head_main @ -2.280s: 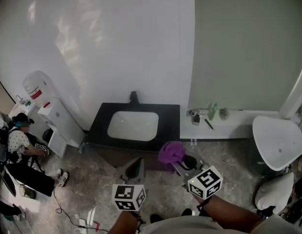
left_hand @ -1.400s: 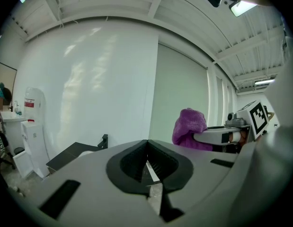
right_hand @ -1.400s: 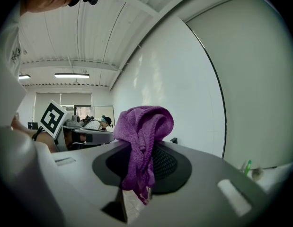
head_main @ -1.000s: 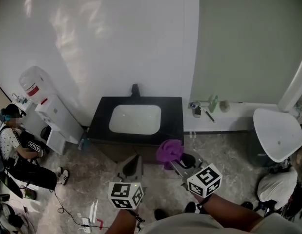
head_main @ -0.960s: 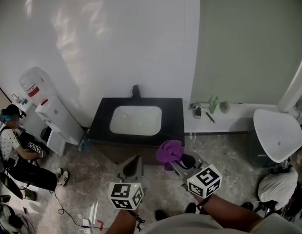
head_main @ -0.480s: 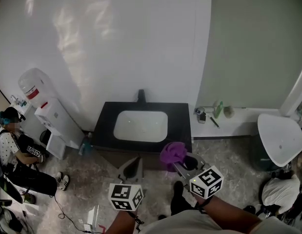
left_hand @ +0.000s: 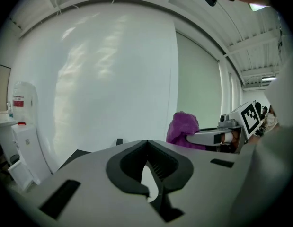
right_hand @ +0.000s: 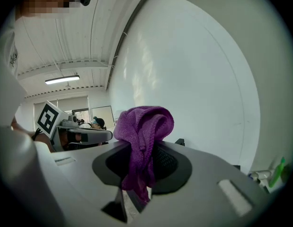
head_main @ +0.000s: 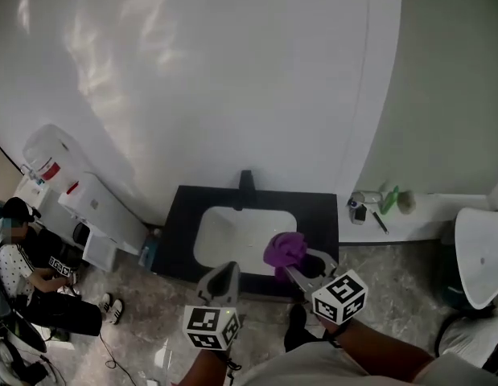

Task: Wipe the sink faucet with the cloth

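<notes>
Two grippers hang low in front of a black counter (head_main: 179,230) set against a white wall (head_main: 200,71). The right gripper (head_main: 299,266) has its fingers pinched on a purple cloth (right_hand: 142,129); the fabric bunches above the pads and a tail of it droops below them. From the head view the cloth sits over the 4 o'clock corner of the white sink (head_main: 232,236), above the basin rim rather than on it, and whether it touches anything there cannot be told. The dark faucet (head_main: 246,186) stands upright at the sink's 12 o'clock, against the wall and well apart from the cloth. The left gripper (left_hand: 147,148) has its fingers pressed together with nothing between them, and it hovers at the counter's 6 o'clock edge, at 9 o'clock from the right gripper. Out at 9 o'clock from the counter stands a white water dispenser (head_main: 86,206), and beyond it a person (head_main: 30,257) sits on the floor side of the room. At 3 o'clock from the counter a pale ledge (head_main: 425,207) carries a few small items, among them a green bottle (head_main: 388,199).
</notes>
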`<state>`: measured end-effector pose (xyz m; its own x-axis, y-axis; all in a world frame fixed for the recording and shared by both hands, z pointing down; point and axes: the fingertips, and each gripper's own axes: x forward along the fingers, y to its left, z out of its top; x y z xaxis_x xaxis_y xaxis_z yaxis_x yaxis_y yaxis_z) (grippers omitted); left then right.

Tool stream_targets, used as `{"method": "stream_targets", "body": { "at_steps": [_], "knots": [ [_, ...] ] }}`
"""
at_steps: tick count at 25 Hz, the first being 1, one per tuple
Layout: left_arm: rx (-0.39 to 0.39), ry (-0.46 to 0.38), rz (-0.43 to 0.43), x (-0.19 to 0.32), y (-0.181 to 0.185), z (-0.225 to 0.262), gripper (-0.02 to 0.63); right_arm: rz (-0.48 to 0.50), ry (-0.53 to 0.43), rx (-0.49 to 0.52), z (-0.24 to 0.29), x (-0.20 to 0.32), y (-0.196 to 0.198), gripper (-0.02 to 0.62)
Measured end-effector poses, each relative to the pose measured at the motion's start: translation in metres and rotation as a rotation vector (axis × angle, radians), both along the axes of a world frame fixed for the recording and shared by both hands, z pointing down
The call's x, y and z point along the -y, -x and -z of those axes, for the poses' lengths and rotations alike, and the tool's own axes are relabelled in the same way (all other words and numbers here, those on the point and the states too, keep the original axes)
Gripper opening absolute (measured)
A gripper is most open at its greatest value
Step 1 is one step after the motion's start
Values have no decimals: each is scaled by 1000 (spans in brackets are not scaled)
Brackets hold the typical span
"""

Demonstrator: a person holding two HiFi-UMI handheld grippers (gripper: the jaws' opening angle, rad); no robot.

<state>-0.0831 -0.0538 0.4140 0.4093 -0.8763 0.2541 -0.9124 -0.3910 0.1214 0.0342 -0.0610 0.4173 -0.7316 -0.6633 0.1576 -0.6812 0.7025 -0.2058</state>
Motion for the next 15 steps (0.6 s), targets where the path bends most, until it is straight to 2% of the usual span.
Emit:
{"method": "stream_targets", "body": {
  "at_steps": [7, 11, 15],
  "knots": [
    [-19, 32, 30, 128, -5, -10, 8, 70, 103, -34, -34, 145, 12, 94],
    [-38, 78, 18, 177, 9, -37, 8, 41, 161, -51, -68, 204, 23, 94],
    [-63, 151, -14, 208, 22, -74, 8, 1, 207, -120, -117, 253, 39, 94]
  ]
}}
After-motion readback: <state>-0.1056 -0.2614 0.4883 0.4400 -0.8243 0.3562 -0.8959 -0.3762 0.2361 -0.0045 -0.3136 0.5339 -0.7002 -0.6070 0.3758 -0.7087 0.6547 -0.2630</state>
